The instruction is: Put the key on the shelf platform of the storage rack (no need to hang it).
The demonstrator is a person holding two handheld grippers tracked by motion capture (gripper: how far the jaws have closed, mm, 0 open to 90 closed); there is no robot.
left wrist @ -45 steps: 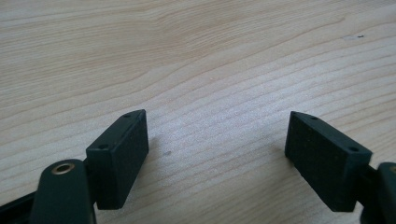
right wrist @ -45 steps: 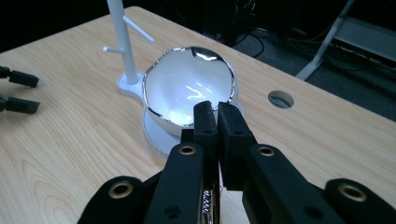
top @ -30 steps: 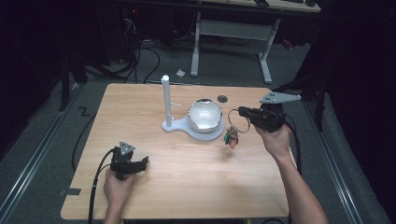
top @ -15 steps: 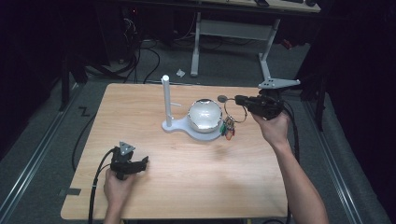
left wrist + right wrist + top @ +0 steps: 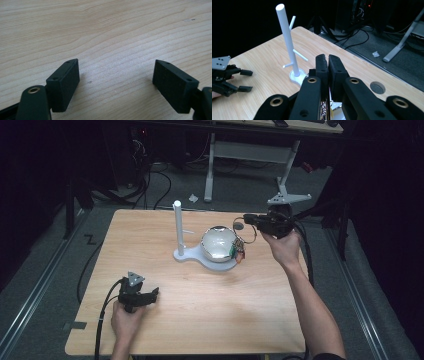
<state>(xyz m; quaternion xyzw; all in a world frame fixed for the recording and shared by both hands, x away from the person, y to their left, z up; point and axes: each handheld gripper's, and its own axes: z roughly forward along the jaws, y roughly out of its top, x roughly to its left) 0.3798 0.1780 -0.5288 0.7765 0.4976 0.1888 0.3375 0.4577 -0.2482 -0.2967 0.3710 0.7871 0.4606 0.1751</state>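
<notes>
Bracelet (image 5: 238, 249) carried toward the white stand (image 5: 177, 226).
My right hand-held gripper (image 5: 246, 219) is clamped on it, dangling freely; the left hand-held gripper (image 5: 154, 293) rests apart on the worktop (image 5: 200, 305).

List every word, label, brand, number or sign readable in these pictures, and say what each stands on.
None can be read. The wooden table, the white peg stand, the silver bowl, the bead string and both grippers, left gripper and right gripper, carry no visible lettering.

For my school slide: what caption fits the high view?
Right gripper lifts a beaded string above a white stand; left gripper rests open.
</notes>
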